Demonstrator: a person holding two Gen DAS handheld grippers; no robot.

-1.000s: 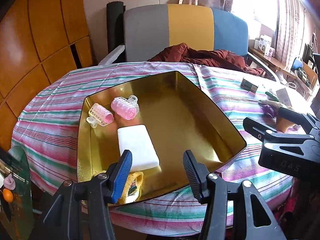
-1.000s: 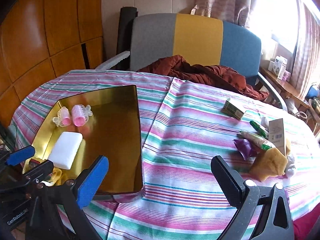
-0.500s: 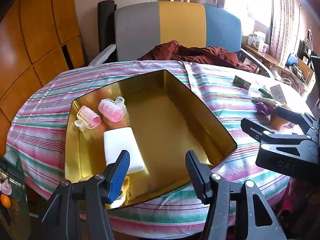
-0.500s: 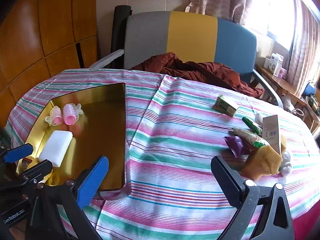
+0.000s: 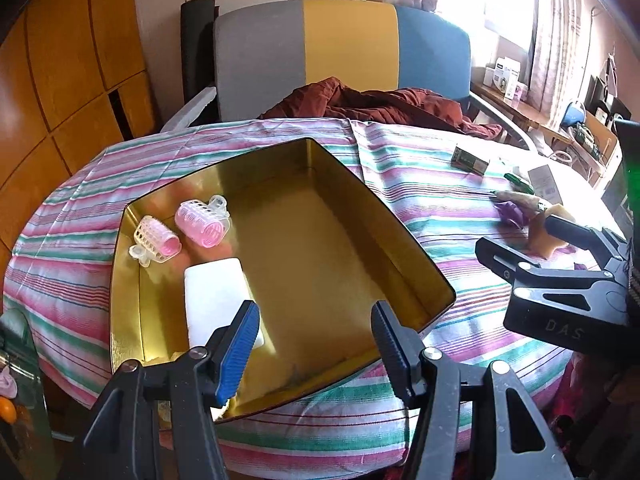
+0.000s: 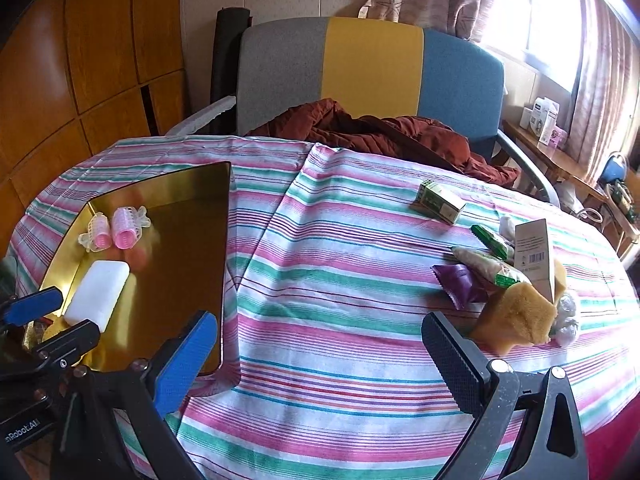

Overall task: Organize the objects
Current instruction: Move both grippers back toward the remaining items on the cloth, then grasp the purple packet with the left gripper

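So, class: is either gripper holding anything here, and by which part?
Nothing is held. The left gripper and right gripper are both open and empty.

A yellow item (image 5: 230, 400) in the tray corner hides behind the jaws.

I see a glossy gold metal tray (image 5: 404, 236) on the desk's matt striped cloth (image 6: 340, 280), ridged pink plastic curlers (image 5: 200, 224), a smooth white bar (image 5: 216, 296), a porous sponge (image 6: 516, 316), and polished wood panelling (image 6: 100, 40).
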